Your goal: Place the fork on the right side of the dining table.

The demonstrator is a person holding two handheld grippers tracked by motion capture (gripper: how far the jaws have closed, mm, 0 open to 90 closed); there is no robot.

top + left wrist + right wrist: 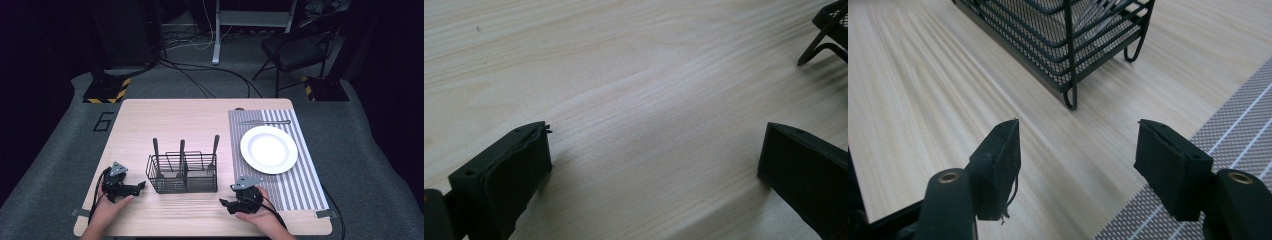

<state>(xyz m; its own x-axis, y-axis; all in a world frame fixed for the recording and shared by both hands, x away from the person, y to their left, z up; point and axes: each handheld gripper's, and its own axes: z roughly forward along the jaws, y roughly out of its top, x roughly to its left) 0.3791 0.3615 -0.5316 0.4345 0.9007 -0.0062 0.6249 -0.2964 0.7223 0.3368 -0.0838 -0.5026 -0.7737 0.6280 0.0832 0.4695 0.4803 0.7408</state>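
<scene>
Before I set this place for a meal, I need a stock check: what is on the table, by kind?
Wire caddy: 1
Utensil handles standing in caddy: 3
White plate: 1
Striped placemat: 1
Knife above plate: 1
Total: 7

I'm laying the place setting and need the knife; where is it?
In the high view the knife lies flat on the striped placemat, just beyond the white plate, near the table's far right edge.

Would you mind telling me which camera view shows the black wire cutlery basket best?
The high view shows the basket whole, on the table with three utensil handles standing in it. The right gripper view gives a close look at one mesh corner and its feet; the left gripper view catches just a foot at the frame's edge.
</scene>
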